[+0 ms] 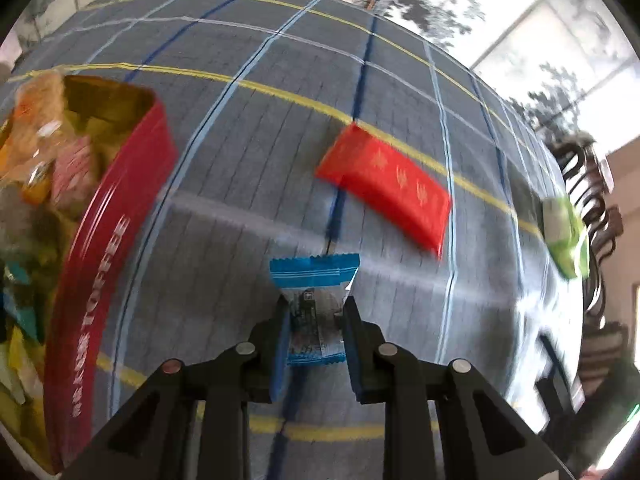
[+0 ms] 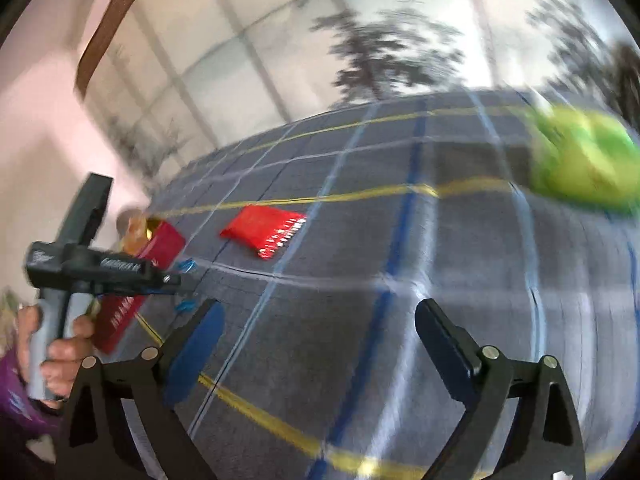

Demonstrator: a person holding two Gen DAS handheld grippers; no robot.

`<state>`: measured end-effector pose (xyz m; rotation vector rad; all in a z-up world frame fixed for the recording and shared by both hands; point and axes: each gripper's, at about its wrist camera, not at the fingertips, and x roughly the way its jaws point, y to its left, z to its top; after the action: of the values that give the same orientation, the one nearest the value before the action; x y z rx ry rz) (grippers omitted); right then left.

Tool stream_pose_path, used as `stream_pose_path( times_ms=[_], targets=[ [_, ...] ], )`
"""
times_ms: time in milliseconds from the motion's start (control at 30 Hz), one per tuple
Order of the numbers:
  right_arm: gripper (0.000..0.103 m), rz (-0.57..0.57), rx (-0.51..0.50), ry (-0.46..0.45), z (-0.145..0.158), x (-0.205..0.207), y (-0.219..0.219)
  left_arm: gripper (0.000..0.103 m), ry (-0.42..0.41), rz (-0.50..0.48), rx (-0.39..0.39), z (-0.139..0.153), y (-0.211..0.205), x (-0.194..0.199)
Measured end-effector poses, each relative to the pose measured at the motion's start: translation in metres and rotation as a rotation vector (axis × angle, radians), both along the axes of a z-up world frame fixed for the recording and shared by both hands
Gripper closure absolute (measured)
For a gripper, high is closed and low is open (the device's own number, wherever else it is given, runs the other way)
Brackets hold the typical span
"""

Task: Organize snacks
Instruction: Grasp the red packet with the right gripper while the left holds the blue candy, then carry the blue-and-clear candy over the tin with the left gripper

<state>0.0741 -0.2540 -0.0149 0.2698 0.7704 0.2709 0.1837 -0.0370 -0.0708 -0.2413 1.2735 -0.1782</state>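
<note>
The blue-wrapped candy (image 1: 314, 308) sits clamped between the fingers (image 1: 280, 344) of the left gripper (image 1: 314, 312), held off the tabletop (image 1: 248, 184). The pads bear on the two long sides of the wrapper's filled middle section; the crimped, saw-toothed end projects forward past the fingertips.

Handling judgement: the item appears very light, with a thin, glossy film wrapper that is likely slippery and crushes easily. The filled centre is the only stiff part, so the present hold is the right one. A grip on the crimped ends would likely let the piece swing or slide out. Moderate closing force should suffice.

To the left of the held candy, the red tin (image 1: 108, 248) stands open, already holding a mixed pile of wrapped snacks. It is the probable destination. Its metal wall is rigid, and the rim needs clearance on entry.

Further out on the plaid cloth lies the red packet (image 1: 386, 188), flat, a soft pillow-type pack. It is best taken across its short width, low, with one finger sliding under an edge. The green packet (image 1: 566, 236) lies near the tabletop's far right edge; blur hides its details.

The right gripper (image 2: 316, 344) hovers above the cloth with its fingers wide apart, holding nothing. In its view the green packet appears at upper right, well apart from the fingers, and the red packet to the left.
</note>
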Motion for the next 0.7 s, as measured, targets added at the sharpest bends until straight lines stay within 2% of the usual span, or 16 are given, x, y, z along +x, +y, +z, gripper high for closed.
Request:
stream_pose_path(
  times_ms=[67,200,333,400,433,467,500,533,600,700],
  targets=[
    [0.009,0.120,-0.018,-0.011,0.003,0.029,0.016,0.079,-0.016,-0.028,0.025,0.000,0.002,-0.013],
    [0.009,0.307,-0.118,0.021,-0.003,0.095,0.047,0.079,-0.039,-0.064,0.055,0.003,0.011,-0.029],
    [0.009,0.436,-0.205,0.074,-0.013,0.144,0.076,0.079,-0.057,-0.082,0.095,0.002,0.007,-0.031],
    [0.010,0.482,-0.228,0.099,-0.018,0.158,0.085,0.079,-0.048,-0.083,0.087,-0.002,0.008,-0.029],
    [0.013,0.499,-0.236,0.128,-0.024,0.166,0.090,0.079,-0.052,-0.083,0.080,-0.002,0.009,-0.029],
    [0.024,0.509,-0.243,0.158,-0.031,0.172,0.094,0.079,-0.055,-0.084,0.085,-0.002,0.009,-0.029],
    [0.030,0.510,-0.264,0.142,-0.032,0.174,0.097,0.079,-0.057,-0.086,0.086,-0.002,0.011,-0.030],
    [0.031,0.520,-0.288,0.151,-0.032,0.175,0.102,0.079,-0.058,-0.088,0.085,-0.002,0.013,-0.030],
    [0.058,0.515,-0.335,0.165,-0.028,0.169,0.109,0.079,-0.056,-0.091,0.081,-0.002,0.014,-0.031],
    [0.062,0.456,-0.367,0.173,-0.028,0.151,0.112,0.079,-0.063,-0.087,0.084,-0.003,0.015,-0.033]
  ],
)
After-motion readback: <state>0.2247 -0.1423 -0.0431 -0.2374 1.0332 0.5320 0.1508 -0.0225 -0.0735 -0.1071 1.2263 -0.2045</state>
